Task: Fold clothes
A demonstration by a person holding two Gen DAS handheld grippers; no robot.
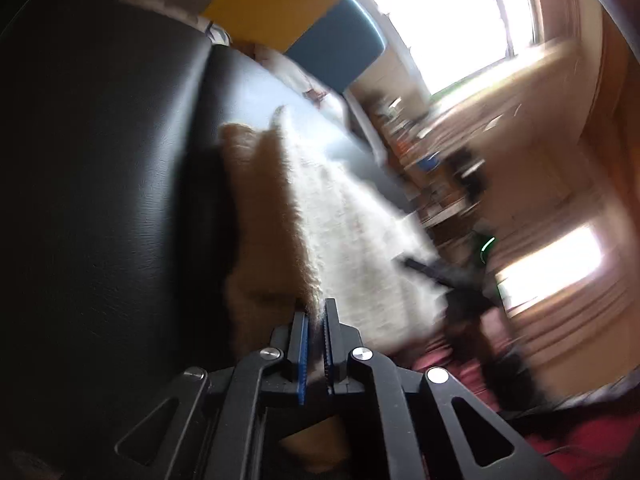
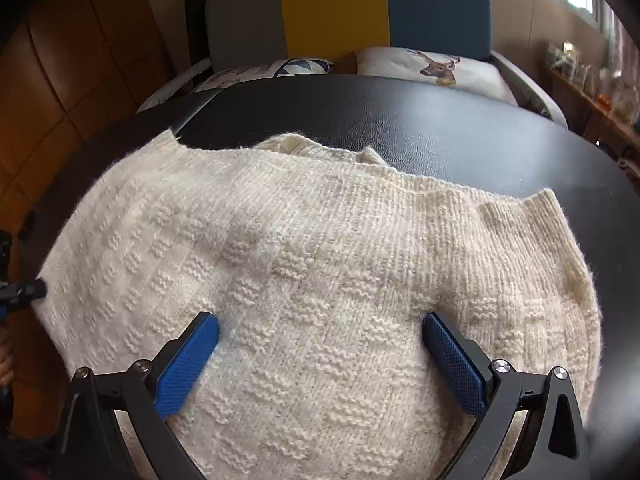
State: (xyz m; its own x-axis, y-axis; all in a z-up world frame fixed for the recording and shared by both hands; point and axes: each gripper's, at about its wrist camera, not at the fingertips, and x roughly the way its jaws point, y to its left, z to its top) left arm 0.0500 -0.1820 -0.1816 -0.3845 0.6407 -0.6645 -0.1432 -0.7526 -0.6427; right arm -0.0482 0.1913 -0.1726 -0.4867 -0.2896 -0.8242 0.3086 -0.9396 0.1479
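That cream sweater (image 2: 320,272) is chunky knit wool-looking stuff, fuzzy at the edges, with ribbed bands and raised blocky texture. The table (image 2: 440,132) under it looks like black leather-grain vinyl, slight sheen. Right gripper (image 2: 320,344) has matt black plastic arms, shiny metal screws and blue pads (image 2: 188,364) with a fine diamond grip pattern. At 12 o'clock, a cloth pillow (image 2: 432,68) with a printed deer.

Black leather-textured desk (image 2: 420,128). Behind it a bed headboard (image 2: 340,12) in grey, yellow and teal panels, with a deer-print pillow (image 2: 432,68) and a patterned one (image 2: 280,70). Brown panelled wall (image 2: 80,60) at left. Bright window (image 1: 452,16); cluttered shelf (image 2: 592,84) beneath.
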